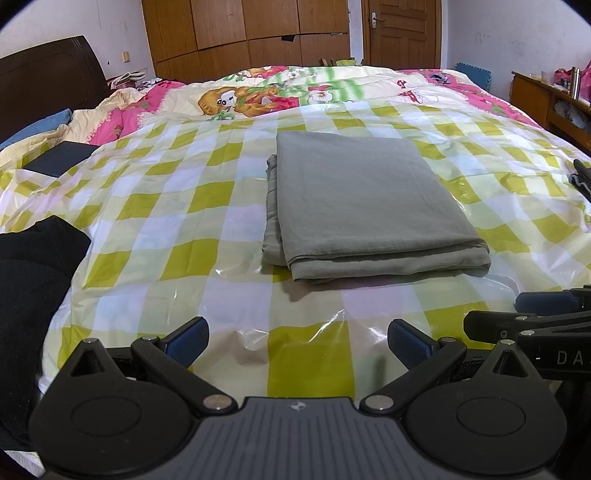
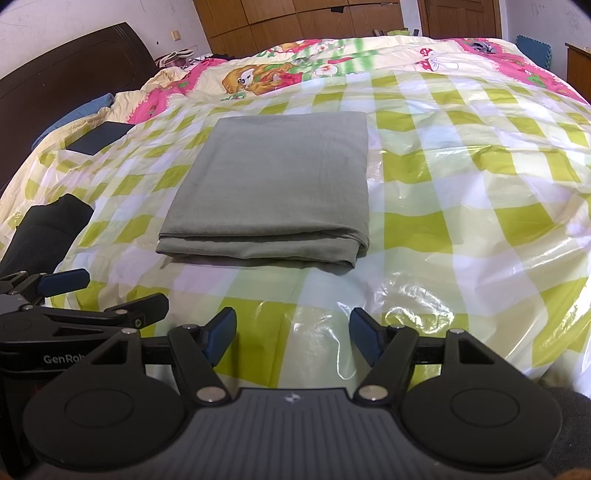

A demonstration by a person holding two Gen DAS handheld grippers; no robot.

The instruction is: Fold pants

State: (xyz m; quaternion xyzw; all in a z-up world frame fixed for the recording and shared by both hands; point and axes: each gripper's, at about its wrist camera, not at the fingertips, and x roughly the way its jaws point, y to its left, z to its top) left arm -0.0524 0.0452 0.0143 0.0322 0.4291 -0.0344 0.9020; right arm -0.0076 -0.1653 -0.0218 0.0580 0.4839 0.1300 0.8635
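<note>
Left gripper (image 1: 297, 341), right gripper (image 2: 293, 334) agape, level, short of folded pants (image 1: 365, 206).

Bedroom interior: white scuffed walls (image 1: 517, 40); wooden wardrobe (image 1: 243, 33) at 12 o'clock, panelled door (image 1: 402, 33) at 1, dark headboard (image 1: 44, 81) at 10, wooden shelf unit (image 1: 546, 99) at 2.

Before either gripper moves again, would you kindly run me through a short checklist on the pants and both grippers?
1. Gray pants folded into a compact rectangle: ok.
2. Edges aligned: not ok, lower layers stick out along the left side in the left wrist view.
3. Left gripper open, holding nothing: ok.
4. Right gripper open, holding nothing: ok.
5. Both grippers short of the pants, over the checkered plastic sheet: ok.
6. Black garment apart from the pants: ok.
</note>
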